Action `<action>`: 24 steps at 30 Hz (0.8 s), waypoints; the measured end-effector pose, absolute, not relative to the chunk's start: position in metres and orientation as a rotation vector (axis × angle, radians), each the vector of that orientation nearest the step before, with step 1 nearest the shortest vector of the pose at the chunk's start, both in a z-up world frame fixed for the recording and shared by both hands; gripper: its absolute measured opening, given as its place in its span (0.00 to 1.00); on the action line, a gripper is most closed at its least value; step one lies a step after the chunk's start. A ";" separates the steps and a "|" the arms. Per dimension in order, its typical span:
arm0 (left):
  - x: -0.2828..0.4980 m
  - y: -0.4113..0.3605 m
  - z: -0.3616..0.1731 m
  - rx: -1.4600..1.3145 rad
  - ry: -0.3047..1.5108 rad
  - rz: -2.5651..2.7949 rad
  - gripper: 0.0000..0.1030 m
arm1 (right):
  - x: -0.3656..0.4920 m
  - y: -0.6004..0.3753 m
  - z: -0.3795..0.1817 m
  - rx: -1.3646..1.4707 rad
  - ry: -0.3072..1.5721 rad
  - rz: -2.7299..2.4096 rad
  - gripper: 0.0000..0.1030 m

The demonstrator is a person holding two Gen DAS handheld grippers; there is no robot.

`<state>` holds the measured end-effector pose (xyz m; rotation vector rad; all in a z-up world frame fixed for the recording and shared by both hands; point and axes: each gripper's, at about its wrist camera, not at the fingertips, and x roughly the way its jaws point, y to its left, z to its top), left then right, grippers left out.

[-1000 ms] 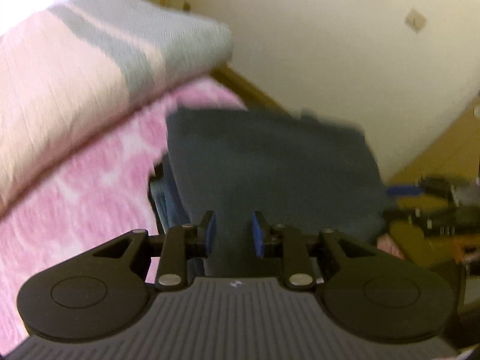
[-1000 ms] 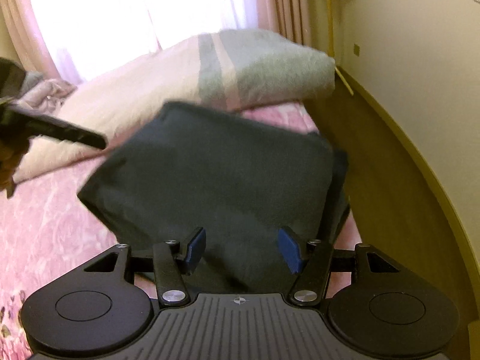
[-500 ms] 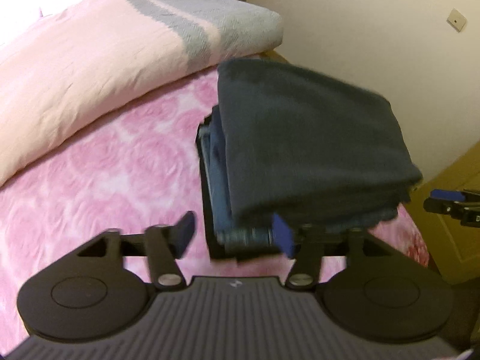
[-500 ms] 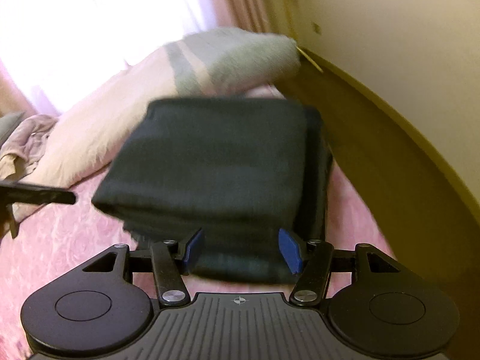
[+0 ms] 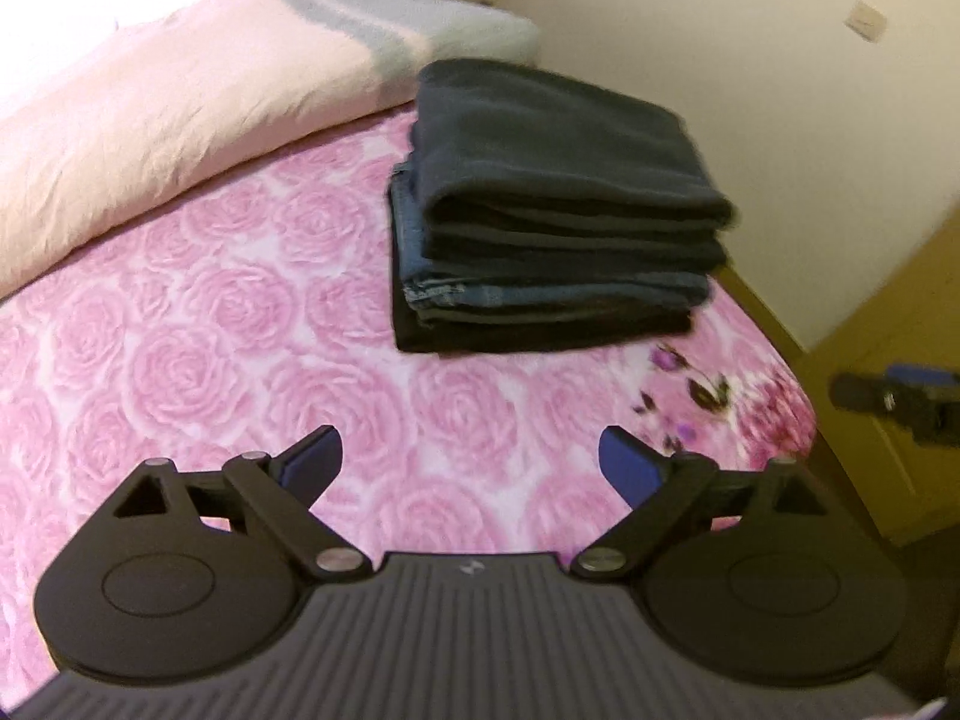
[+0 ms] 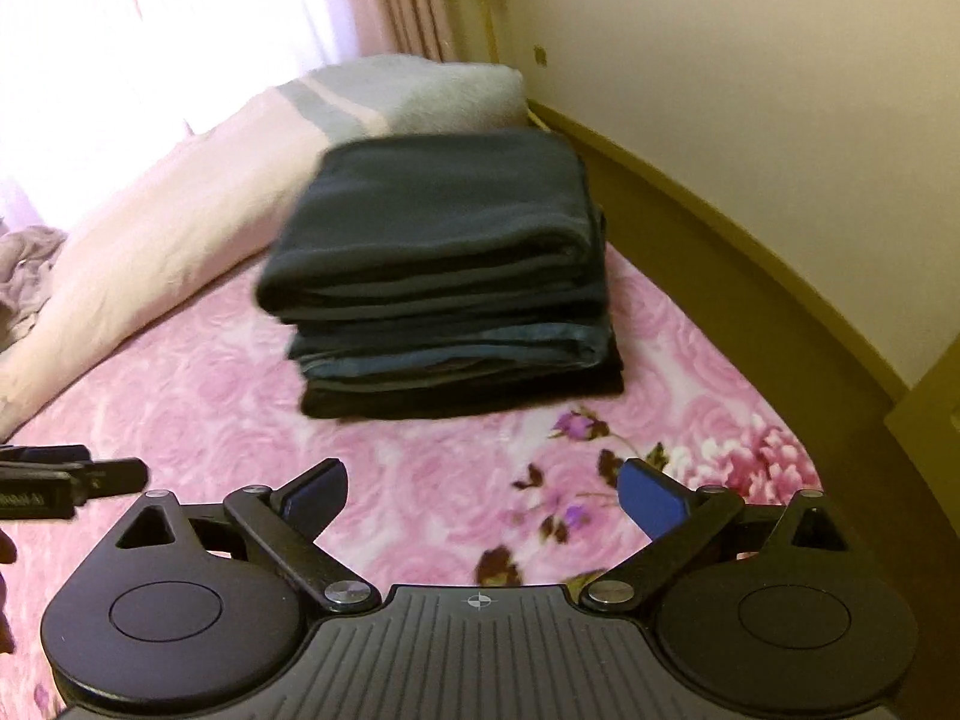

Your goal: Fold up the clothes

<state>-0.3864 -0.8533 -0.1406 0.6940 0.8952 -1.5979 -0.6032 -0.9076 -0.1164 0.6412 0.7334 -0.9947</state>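
A folded dark grey garment (image 5: 558,144) (image 6: 444,210) lies on top of a stack of folded clothes (image 5: 540,300) (image 6: 456,360), with blue jeans and a black piece under it, near the bed's right edge. My left gripper (image 5: 471,459) hangs over the pink rose bedspread (image 5: 210,324) short of the stack, its jaws opening wide with nothing between them. My right gripper (image 6: 483,489) is also back from the stack, jaws opening wide and empty. The left gripper's tip (image 6: 72,477) shows at the left edge of the right wrist view.
A pink and grey striped folded blanket (image 5: 228,78) (image 6: 252,144) lies behind the stack. The bed's right edge drops to a wooden floor (image 6: 720,228) along a cream wall. Crumpled cloth (image 6: 27,264) lies far left. The right gripper's tip (image 5: 900,396) shows at the right edge.
Both grippers let go of the dark grey garment, which now rests on the stack. Both pulled back and up from it and their jaws spread wide.
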 end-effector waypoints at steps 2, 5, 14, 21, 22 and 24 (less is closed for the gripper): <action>-0.383 -0.835 -0.131 0.690 0.861 -1.620 0.88 | -0.601 -0.883 -0.103 0.614 0.716 -1.004 0.96; -0.380 -0.808 -0.118 0.676 0.820 -1.644 0.88 | -0.600 -0.851 -0.087 0.590 0.696 -1.017 0.96; -0.377 -0.770 -0.101 0.692 0.822 -1.607 0.99 | -0.594 -0.808 -0.067 0.548 0.709 -1.044 0.96; -0.380 -0.760 -0.091 0.664 0.833 -1.551 0.98 | -0.595 -0.811 -0.057 0.508 0.699 -1.039 0.96; -0.383 -0.760 -0.090 0.662 0.829 -1.545 0.98 | -0.597 -0.813 -0.056 0.507 0.699 -1.034 0.96; -0.389 -0.761 -0.087 0.658 0.821 -1.532 0.98 | -0.601 -0.818 -0.054 0.504 0.697 -1.025 0.96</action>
